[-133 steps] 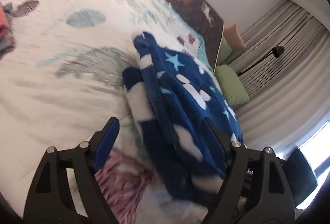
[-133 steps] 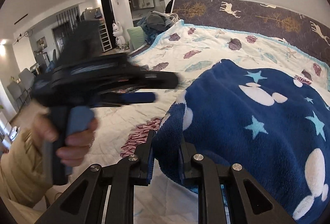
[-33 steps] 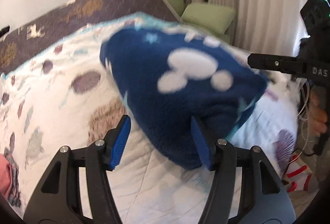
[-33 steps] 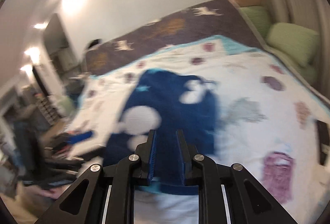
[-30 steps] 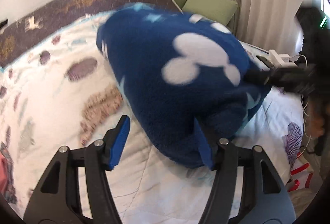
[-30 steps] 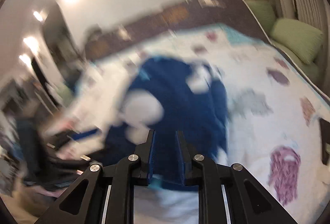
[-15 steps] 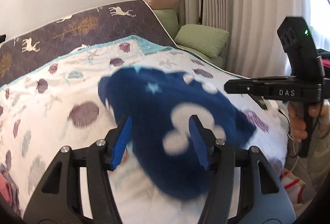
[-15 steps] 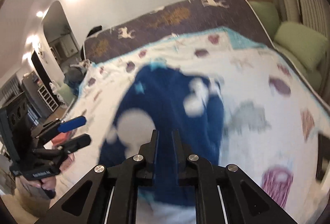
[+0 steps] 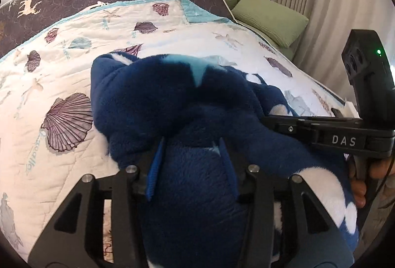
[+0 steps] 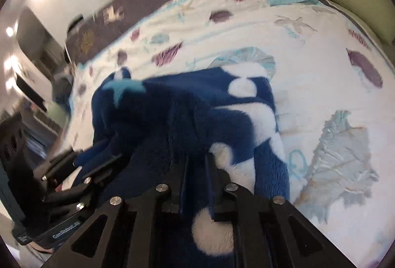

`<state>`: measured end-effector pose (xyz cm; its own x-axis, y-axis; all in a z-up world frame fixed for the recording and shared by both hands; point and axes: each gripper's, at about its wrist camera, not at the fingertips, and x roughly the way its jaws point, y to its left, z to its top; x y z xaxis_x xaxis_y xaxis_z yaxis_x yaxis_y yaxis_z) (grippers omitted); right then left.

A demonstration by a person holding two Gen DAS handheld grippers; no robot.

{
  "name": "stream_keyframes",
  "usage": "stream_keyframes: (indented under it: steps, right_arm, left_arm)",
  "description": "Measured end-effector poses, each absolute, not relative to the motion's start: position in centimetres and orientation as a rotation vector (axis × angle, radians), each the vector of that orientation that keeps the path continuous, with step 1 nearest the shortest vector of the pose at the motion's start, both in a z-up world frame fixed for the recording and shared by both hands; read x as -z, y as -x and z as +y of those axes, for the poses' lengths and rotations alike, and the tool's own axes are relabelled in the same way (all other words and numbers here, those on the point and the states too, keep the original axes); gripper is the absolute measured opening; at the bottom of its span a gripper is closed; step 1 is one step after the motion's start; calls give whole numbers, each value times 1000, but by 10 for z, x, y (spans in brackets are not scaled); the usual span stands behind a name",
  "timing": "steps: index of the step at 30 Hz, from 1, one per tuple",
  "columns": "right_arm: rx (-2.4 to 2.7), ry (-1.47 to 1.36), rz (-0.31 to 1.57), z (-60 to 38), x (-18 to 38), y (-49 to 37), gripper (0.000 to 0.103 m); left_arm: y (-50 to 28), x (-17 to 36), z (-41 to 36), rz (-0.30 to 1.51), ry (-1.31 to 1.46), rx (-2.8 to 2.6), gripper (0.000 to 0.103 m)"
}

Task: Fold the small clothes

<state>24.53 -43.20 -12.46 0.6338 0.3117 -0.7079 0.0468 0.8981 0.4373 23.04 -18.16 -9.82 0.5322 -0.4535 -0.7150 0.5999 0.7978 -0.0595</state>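
Garment: I see the plush navy fleece, with white blobs and pale stars, bunched on the quilted shell-print bed.
Left gripper: fingers pinch thick fleece at 6 o'clock.
Right gripper: fingers narrow, clamping fleece.

A shell-print quilt covers the bed, bearing the rumpled blue fleece garment.

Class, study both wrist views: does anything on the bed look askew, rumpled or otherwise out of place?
Yes. The blue fleece garment lies bunched in a lumpy heap on the shell-print quilt, not flat or squared. The left claw and right claw each pinch a thick fold of it. Nothing looks spilled or damaged.
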Motion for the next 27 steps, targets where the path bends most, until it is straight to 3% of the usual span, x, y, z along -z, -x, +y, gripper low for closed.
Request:
stream_keyframes:
  steps: [6, 11, 15, 19, 22, 27]
  right_arm:
    - [-161, -387, 889, -425, 114, -242, 10]
    - [-196, -372, 919, -426, 66, -251, 16]
    - [-207, -318, 851, -419, 30, -277, 22]
    - [-206, -364, 953, -412, 67, -320, 25]
    - [-143, -361, 1063, -411, 132, -343, 25]
    - [-175, -453, 1030, -427, 133, -340, 25]
  left_arm:
    - [-222, 81, -177, 781, -212, 654, 48]
    - [-230, 35, -167, 703, -187, 694, 48]
    - [-261, 30, -170, 722, -133, 673, 48]
    - [-297, 99, -193, 829, -260, 578, 48]
    - [-282, 105, -204, 733, -351, 540, 48]
    - [-281, 104, -201, 736, -354, 546, 48]
